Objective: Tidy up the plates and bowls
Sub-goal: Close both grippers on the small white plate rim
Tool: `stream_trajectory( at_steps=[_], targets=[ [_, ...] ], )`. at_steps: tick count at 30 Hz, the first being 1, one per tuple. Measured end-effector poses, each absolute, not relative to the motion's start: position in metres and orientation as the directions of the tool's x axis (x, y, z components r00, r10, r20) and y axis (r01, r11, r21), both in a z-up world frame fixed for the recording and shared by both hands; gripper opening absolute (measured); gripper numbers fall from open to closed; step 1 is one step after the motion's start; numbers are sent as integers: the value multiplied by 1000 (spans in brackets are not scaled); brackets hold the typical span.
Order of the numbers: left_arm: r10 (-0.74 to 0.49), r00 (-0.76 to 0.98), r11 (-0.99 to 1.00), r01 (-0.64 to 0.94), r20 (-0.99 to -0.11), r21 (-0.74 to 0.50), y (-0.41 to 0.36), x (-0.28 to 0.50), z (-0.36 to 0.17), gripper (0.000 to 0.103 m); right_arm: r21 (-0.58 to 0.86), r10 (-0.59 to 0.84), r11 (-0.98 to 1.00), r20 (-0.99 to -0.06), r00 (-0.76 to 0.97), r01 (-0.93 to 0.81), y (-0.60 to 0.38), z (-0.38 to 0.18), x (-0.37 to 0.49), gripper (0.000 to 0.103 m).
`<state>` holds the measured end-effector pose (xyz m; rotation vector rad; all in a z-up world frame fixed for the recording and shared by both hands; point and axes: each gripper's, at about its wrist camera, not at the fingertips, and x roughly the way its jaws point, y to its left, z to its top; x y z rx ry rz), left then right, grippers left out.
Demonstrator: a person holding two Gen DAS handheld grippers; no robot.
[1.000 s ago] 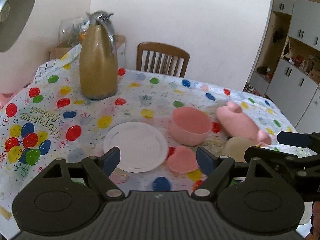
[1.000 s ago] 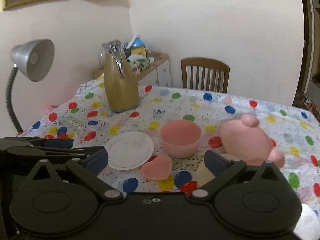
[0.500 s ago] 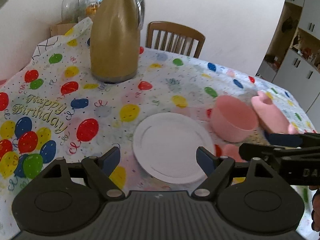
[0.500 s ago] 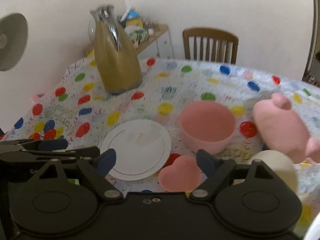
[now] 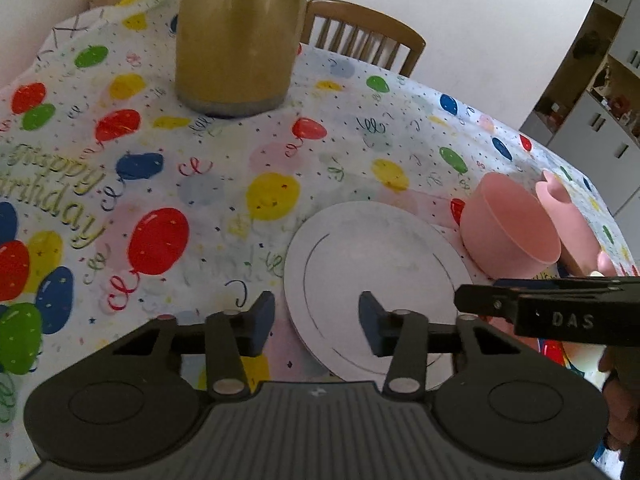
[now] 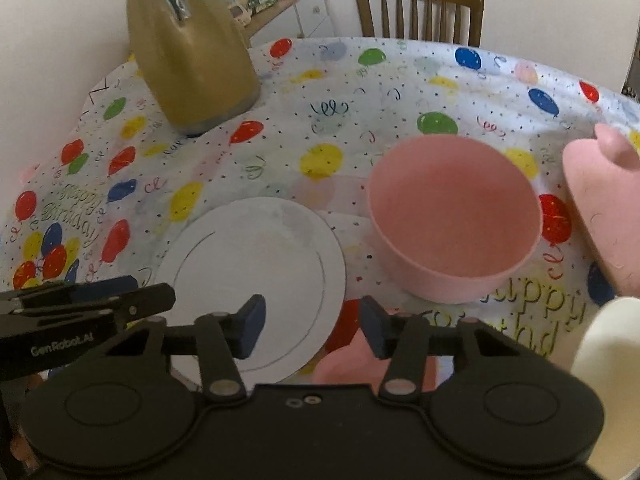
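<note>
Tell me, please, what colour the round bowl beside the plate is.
The bowl is plain pink, clearest in the right wrist view.

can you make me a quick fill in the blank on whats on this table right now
1. The round bowl beside the white plate is ____ in colour.
2. The gold jug stands on a cloth printed with ____.
3. Both the left gripper and the right gripper are ____, holding nothing.
4. Behind the table stands a wooden ____.

Missing words: pink; balloons; open; chair
</note>
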<state>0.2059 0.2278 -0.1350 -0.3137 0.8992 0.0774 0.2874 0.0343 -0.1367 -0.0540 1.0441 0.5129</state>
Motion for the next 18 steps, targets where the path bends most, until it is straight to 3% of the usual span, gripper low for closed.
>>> stream_trajectory(
  at_steps=[13,18],
  targets=[
    [-109,602,927,-225,-791,-299,246,218,-148,25,246,392,885,-853,344,-395,37,-154,308,30],
    [-132,593,911,-244,-794,-333,254,222,-153,18,297,407,893,-853,326,-338,28,-158,315,19]
  ],
)
